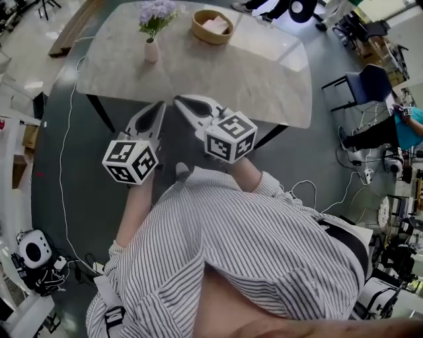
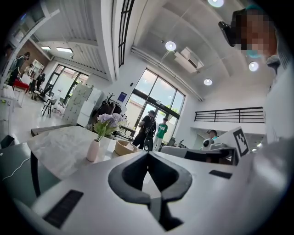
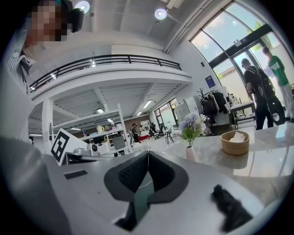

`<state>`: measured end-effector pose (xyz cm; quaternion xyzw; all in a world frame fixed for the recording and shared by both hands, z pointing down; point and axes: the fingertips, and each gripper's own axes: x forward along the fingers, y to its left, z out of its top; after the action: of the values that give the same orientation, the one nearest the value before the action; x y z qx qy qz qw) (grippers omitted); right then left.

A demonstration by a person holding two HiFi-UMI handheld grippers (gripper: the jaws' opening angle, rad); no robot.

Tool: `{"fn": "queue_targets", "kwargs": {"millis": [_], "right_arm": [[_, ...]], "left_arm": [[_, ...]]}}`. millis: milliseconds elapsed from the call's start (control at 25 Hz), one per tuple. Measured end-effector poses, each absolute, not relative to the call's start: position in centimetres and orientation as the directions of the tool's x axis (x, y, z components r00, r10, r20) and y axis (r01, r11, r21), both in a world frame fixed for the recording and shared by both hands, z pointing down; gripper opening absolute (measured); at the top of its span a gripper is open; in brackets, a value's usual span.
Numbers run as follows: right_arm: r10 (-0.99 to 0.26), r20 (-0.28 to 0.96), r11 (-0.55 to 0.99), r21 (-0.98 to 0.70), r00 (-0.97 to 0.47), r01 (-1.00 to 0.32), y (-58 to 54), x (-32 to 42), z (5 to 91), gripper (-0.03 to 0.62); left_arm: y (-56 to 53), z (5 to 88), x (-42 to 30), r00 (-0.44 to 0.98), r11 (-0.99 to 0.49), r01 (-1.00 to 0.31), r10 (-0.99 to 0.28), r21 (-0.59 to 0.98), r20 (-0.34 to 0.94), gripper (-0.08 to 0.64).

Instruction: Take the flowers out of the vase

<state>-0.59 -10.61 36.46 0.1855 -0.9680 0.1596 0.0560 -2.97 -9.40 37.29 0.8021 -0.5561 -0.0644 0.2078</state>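
A small pink vase (image 1: 151, 51) with purple flowers (image 1: 157, 12) stands near the far left of the marble table (image 1: 264, 79). My two grippers hang side by side in front of the table's near edge, well short of the vase. The left gripper (image 1: 160, 105) is shut and holds nothing. The right gripper (image 1: 180, 100) is also shut and holds nothing. In the left gripper view the vase (image 2: 93, 150) and flowers (image 2: 108, 123) show left of the closed tips (image 2: 148, 152). In the right gripper view the vase (image 3: 190, 153) and flowers (image 3: 192, 126) stand right of the closed tips (image 3: 148, 152).
A wooden bowl (image 1: 212, 26) with something pale inside sits on the table to the right of the vase. A white cable (image 1: 63, 165) runs along the floor at left. Chairs (image 1: 367, 86) and equipment stand at right. Two people (image 2: 154, 131) stand by the glass doors beyond the table.
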Motion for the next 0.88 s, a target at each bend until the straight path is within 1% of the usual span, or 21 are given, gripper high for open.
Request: {"fn": "queue_targets", "kwargs": {"millis": [160, 400, 680, 880], "right_arm": [[-0.321, 0.174, 0.887, -0.288, -0.931, -0.360, -13.0, -2.3, 36.9, 0.015], [-0.286, 0.190, 0.893, -0.303, -0.939, -0.333, -15.3, -2.7, 38.1, 0.015], [-0.280, 0.204, 0.887, -0.318, -0.938, -0.334, -16.3, -2.9, 39.0, 0.015], [-0.296, 0.200, 0.877, -0.330, -0.934, -0.349, -17.2, -2.4, 38.8, 0.015]], "left_arm": [[-11.6, 37.5, -4.6, 0.350, -0.274, -0.871, -0.928, 0.409, 0.124, 0.011], [-14.0, 38.7, -4.7, 0.329, -0.241, -0.869, -0.934, 0.433, 0.140, 0.011], [-14.8, 40.3, -5.7, 0.309, -0.200, -0.866, -0.934, 0.458, 0.177, 0.011], [-15.0, 39.8, -5.6, 0.306, -0.197, -0.863, -0.937, 0.466, 0.171, 0.011]]}}
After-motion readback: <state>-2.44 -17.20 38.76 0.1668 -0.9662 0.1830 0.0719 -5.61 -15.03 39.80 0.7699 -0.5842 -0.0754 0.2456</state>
